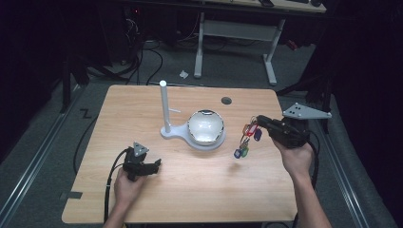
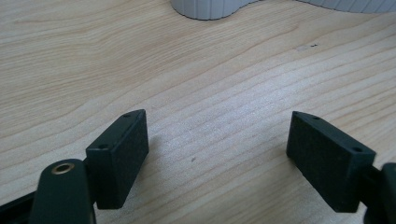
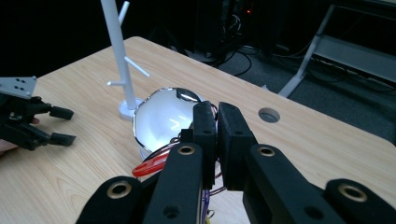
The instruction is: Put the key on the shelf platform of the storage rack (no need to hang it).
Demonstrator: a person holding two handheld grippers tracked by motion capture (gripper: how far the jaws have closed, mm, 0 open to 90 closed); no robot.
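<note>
The right tongs (image 1: pixel 260 119) are clamped on the key bunch (image 1: pixel 247 137), lifted off the bench (image 1: pixel 142 109); hanging it on the white stand (image 1: pixel 164 107) remains, while the left tongs (image 1: pixel 154 166) rest apart.

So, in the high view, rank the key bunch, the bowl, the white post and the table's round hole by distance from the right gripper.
1. Key bunch: hangs from the right gripper.
2. Bowl: left of it.
3. Round hole: up-left, slightly farther than the bowl.
4. White post: farthest left.

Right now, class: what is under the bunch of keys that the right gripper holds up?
Under the bunch of keys in the right gripper lies bare table, with a faint shadow. The keys hang clear of the wood; nothing is covered.
</note>
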